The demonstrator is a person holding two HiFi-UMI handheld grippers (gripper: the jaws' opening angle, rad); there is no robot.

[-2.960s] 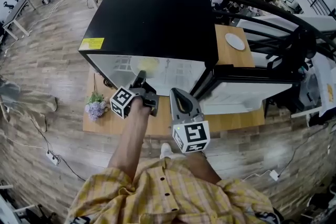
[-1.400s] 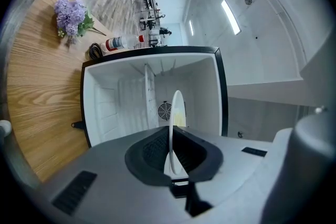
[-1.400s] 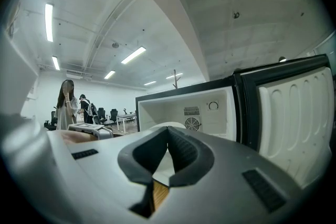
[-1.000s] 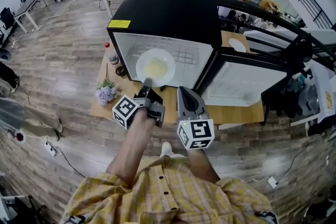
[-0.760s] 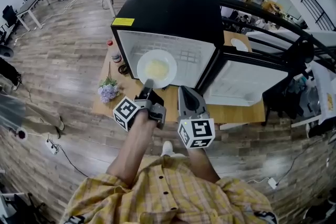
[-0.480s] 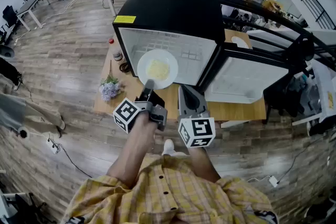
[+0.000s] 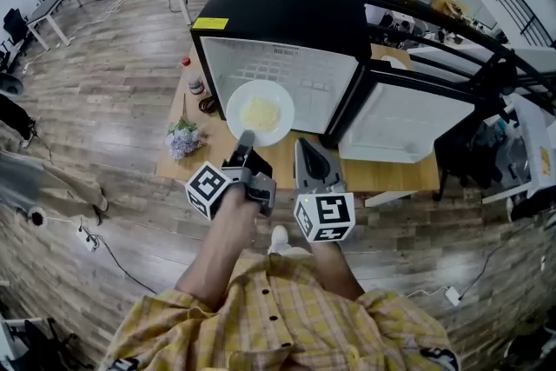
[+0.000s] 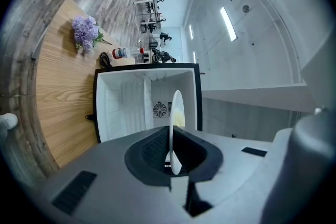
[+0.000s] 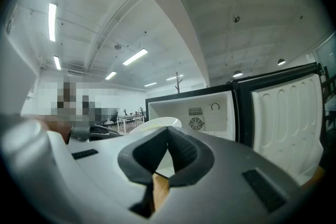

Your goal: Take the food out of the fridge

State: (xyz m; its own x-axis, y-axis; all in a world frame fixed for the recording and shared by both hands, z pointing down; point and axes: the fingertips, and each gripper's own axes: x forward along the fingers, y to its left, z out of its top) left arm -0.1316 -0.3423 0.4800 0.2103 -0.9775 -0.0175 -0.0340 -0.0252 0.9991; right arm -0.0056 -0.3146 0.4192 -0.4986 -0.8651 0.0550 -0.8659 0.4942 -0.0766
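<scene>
Out of the fridge [image 7: 287, 4] comes the plate [image 7: 236, 104]: three seconds ago it lay inside the lit compartment, and now it hangs in front of the opening, over the desk [image 7: 391, 174]. The left gripper [image 7: 245, 137] holds it by the near rim, jaws closed on the edge.

From the head view that pinched part of the rim is covered by the jaws. In the left gripper view the plate [image 8: 175, 128] shows edge-on, so the food [image 7: 260, 113] is only a yellow sliver there. From above it is a pale yellow heap at the plate's middle; what kind of food it is I cannot tell. The fridge interior is washed out white from above, with its shelves barely visible.

Over the last second the plate has drawn a little further back from the opening, staying level. The right gripper [image 7: 304, 143] has kept its place beside the left one. Its own view shows the right gripper [image 9: 168, 131] with jaws closed and nothing between them, aimed at the plate [image 9: 157, 124] and the open fridge [image 9: 210, 113].

The fridge door [image 7: 395, 122] stands swung open to the right. Left of the fridge on the desk are a bunch of purple flowers [image 7: 183, 141], a small bottle [image 7: 195, 81] with a red cap and a dark coil of cable [image 7: 208, 105], all well clear of the plate.
</scene>
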